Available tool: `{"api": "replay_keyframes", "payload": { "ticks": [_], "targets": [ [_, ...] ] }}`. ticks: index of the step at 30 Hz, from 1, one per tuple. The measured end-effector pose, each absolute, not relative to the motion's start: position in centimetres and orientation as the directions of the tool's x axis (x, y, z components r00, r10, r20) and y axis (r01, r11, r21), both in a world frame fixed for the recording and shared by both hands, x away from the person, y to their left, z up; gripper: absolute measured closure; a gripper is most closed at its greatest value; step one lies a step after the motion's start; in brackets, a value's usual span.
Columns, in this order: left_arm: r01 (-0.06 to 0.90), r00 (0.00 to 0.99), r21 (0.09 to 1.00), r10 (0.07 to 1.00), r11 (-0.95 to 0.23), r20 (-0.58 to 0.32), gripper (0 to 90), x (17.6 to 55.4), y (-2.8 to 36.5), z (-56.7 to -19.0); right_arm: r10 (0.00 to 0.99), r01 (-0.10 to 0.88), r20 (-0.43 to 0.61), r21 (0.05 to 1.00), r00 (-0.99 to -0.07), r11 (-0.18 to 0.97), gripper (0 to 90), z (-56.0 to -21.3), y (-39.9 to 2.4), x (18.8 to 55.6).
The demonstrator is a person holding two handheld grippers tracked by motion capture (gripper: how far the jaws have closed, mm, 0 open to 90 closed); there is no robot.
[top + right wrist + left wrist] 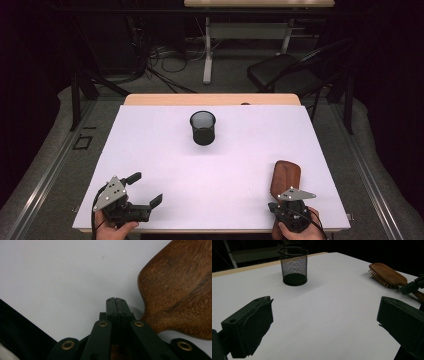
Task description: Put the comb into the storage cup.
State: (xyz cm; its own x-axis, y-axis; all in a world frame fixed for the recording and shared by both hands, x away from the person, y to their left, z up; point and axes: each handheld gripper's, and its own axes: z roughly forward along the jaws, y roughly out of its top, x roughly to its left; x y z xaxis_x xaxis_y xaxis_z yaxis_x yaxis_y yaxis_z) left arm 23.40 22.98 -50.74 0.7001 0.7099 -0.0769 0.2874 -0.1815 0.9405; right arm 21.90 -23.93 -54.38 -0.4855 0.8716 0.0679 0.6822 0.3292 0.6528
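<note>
A wooden hairbrush (286, 176) lies at the front right of the white table (210, 165), bristles down on its side in the left gripper view (387, 275). My right gripper (281, 203) sits at the brush's near end, its jaws pressed together (115, 300) with nothing between the tips. The brush's broad wooden back (180, 290) lies just to the right of them, and a bit of brown wood shows under the linkage. My left gripper (146, 189) rests at the front left, jaws wide open and empty (324, 315). A black mesh cup (203, 127) stands upright at the middle back (293, 266).
The table's front edge runs just below both hands. Beyond the far edge are a wooden strip (210, 99), a dark folding chair (285, 72) and cables on the floor. Bare white surface lies between the cup and the grippers.
</note>
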Motion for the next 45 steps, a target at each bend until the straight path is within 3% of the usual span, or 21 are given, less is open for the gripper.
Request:
{"api": "replay_keyframes", "payload": {
  "ticks": [27,45],
  "targets": [
    [0.293,0.711,0.939,0.698,-0.182,-0.087,0.4,24.5,22.5,-50.9,0.894,0.686,0.068,0.668,-0.443,0.288,90.0,-54.0,-27.0,20.5],
    [0.281,0.753,0.941,0.651,-0.19,-0.094,0.4,26.4,21.1,-50.9,0.952,0.723,0.058,0.665,-0.299,0.187,90.0,-54.4,-30.4,19.3]
  ]
}}
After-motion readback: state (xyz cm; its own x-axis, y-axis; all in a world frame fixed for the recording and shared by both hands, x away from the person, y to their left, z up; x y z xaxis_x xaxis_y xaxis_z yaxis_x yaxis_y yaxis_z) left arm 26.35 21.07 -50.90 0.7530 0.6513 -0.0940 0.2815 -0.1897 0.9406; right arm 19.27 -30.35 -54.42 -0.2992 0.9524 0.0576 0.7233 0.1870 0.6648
